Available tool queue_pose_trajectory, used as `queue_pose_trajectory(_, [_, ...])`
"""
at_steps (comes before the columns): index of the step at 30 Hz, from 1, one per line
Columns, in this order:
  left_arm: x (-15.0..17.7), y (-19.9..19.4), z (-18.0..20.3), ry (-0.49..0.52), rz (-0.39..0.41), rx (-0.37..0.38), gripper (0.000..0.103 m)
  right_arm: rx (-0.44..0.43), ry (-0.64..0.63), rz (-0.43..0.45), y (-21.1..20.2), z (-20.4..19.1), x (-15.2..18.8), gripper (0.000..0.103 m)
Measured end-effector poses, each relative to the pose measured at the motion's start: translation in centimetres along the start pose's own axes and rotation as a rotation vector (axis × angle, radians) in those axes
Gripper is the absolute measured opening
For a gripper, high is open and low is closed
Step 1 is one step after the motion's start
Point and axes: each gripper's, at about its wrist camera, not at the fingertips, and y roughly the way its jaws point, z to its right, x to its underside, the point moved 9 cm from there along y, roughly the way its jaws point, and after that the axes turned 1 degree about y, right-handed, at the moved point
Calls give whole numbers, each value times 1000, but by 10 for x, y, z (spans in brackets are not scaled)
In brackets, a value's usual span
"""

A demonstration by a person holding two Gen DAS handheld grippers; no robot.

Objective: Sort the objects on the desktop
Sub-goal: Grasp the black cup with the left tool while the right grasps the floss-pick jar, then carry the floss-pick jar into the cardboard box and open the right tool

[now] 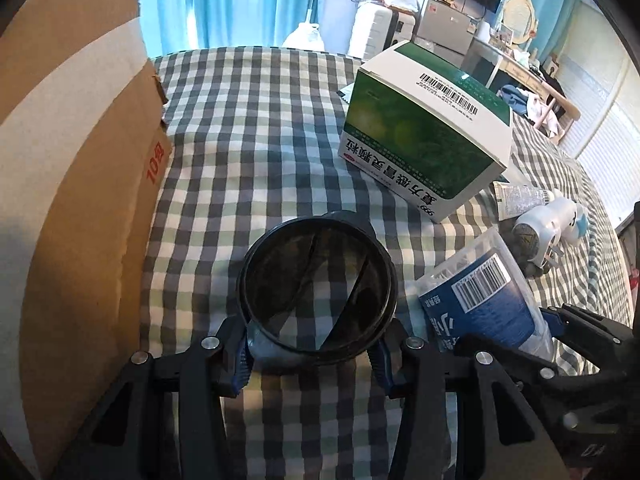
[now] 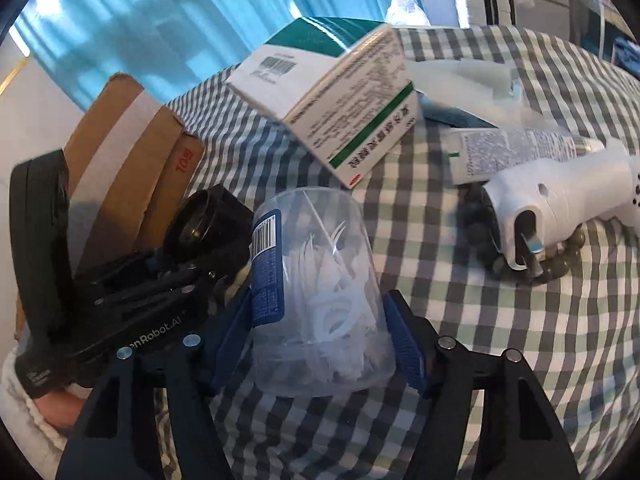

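My left gripper [image 1: 314, 360] is shut on a black round ring [image 1: 316, 280] with a see-through middle, its blue pads [image 1: 240, 364] pressing on the rim just above the checked cloth [image 1: 260, 120]. The right wrist view shows the same ring [image 2: 200, 220] at the left. A clear plastic jar of white floss picks [image 2: 320, 300] with a blue barcode label lies on its side. My right gripper [image 2: 320, 320] is shut on it, one blue pad on each side wall. From the left wrist view, the jar [image 1: 480, 300] and right gripper [image 1: 520, 332] lie just right of the ring.
A tall cardboard box [image 1: 80, 200] stands close on the left. A green-and-white medicine box [image 1: 424, 136] lies behind the jar. To the right lie a white tube [image 2: 520, 148], a white plug-in device [image 2: 560, 208] and a dark bead bracelet [image 2: 560, 264]. A person's sleeve [image 2: 24, 408] shows at lower left.
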Motion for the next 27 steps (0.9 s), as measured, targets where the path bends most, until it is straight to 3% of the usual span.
queue_pose_trajectory(7, [8, -26, 5, -14, 7, 3, 49, 83, 34, 77, -37, 2, 12, 64])
queue_pose_trajectory(15, [13, -69, 33, 18, 49, 42, 49, 125, 87, 81, -74, 1, 49, 64])
queue_pose_trajectory(21, [14, -107, 55, 17, 86, 60, 49, 105, 99, 146, -117, -18, 49, 64])
queue_pose_trajectory(27, [28, -143, 50, 12, 111, 47, 49, 93, 67, 211, -156, -47, 57, 64])
